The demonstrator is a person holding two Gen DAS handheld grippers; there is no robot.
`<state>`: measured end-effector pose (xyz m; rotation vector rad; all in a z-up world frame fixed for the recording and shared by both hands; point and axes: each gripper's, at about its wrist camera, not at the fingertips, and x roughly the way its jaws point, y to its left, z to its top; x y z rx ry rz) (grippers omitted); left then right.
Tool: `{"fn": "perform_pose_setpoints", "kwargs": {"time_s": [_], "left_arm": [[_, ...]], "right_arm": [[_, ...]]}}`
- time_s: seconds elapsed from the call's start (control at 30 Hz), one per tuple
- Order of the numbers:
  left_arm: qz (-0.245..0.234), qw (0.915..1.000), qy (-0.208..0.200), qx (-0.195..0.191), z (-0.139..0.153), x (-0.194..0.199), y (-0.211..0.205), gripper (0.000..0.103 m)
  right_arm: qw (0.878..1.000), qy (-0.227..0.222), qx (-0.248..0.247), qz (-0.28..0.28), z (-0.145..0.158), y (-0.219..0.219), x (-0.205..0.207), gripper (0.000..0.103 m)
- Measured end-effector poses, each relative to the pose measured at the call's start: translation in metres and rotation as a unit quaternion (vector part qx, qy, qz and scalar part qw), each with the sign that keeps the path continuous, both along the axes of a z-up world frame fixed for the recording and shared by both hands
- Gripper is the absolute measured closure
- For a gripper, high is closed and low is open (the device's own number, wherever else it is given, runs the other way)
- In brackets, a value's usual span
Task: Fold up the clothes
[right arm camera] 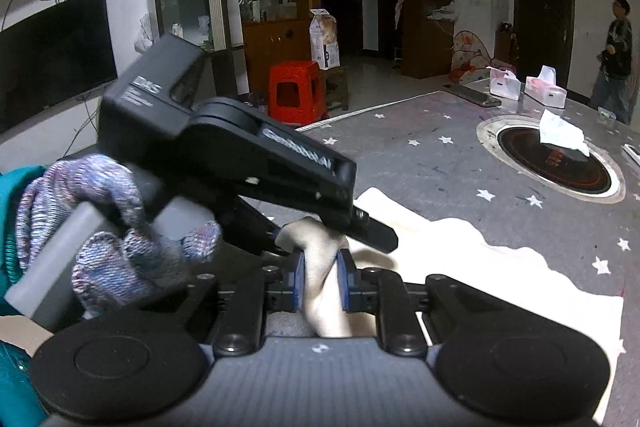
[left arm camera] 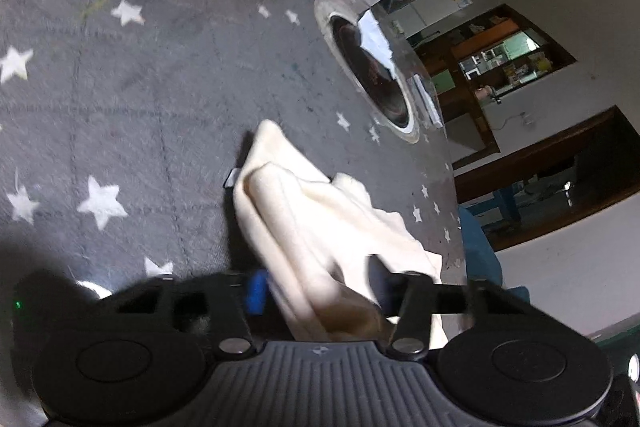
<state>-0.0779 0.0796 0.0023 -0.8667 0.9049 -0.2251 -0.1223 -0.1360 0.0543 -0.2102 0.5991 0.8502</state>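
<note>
A cream garment (left arm camera: 304,211) lies crumpled on the grey star-printed table cover (left arm camera: 140,87). In the left wrist view a bunched fold of it fills the gap between my left gripper's (left arm camera: 316,287) blue pads, which press on it. The right wrist view shows the same garment (right arm camera: 500,275) spread flat toward the right. My right gripper (right arm camera: 321,279) is shut on a twisted bunch of it. Just above, my left gripper (right arm camera: 376,237) reaches in from the left, held by a knitted-gloved hand (right arm camera: 112,227), fingers down on the cloth.
A round black hob (right arm camera: 556,163) is set into the table at the far right, with a crumpled tissue (right arm camera: 560,135) on it. Two tissue boxes (right arm camera: 546,91) and a dark flat device (right arm camera: 474,97) sit at the far edge. A person (right arm camera: 616,59) stands beyond; a red stool (right arm camera: 296,91) is off the table.
</note>
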Motion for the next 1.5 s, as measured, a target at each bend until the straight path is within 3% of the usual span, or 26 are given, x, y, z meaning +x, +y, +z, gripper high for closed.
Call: {"fn": "perform_pose_setpoints", "kwargs": {"time_s": [0.17,0.37,0.6,0.77,1.0,1.2,1.5], "left_arm": [[-0.001,1.0,0.005,0.005,-0.004,0.003,0.001,0.083],[-0.006,1.0,0.001,0.006,-0.006,0.003,0.002,0.084],[-0.018,0.9997,-0.004,0.015,-0.004,0.004,0.001,0.084],[-0.025,0.9995,-0.006,0.02,-0.004,0.005,0.002,0.084],[-0.033,0.999,-0.008,0.027,-0.003,0.006,0.001,0.083],[-0.038,0.9986,-0.012,0.036,-0.002,0.007,0.0,0.083],[-0.043,0.9978,-0.016,0.048,0.0,0.011,-0.001,0.082]], "right_arm": [[1.0,0.006,-0.006,0.005,-0.006,-0.001,0.001,0.085],[1.0,0.015,-0.004,-0.009,-0.007,-0.018,-0.005,0.074],[0.995,0.016,0.001,-0.1,-0.003,-0.069,0.0,0.066],[0.982,0.025,0.005,-0.186,-0.006,-0.113,0.015,0.058],[0.956,0.064,0.034,-0.286,-0.022,-0.163,0.044,0.056],[0.937,0.122,0.095,-0.313,-0.039,-0.184,0.069,0.056],[0.935,0.133,0.117,-0.306,-0.046,-0.177,0.086,0.059]]}}
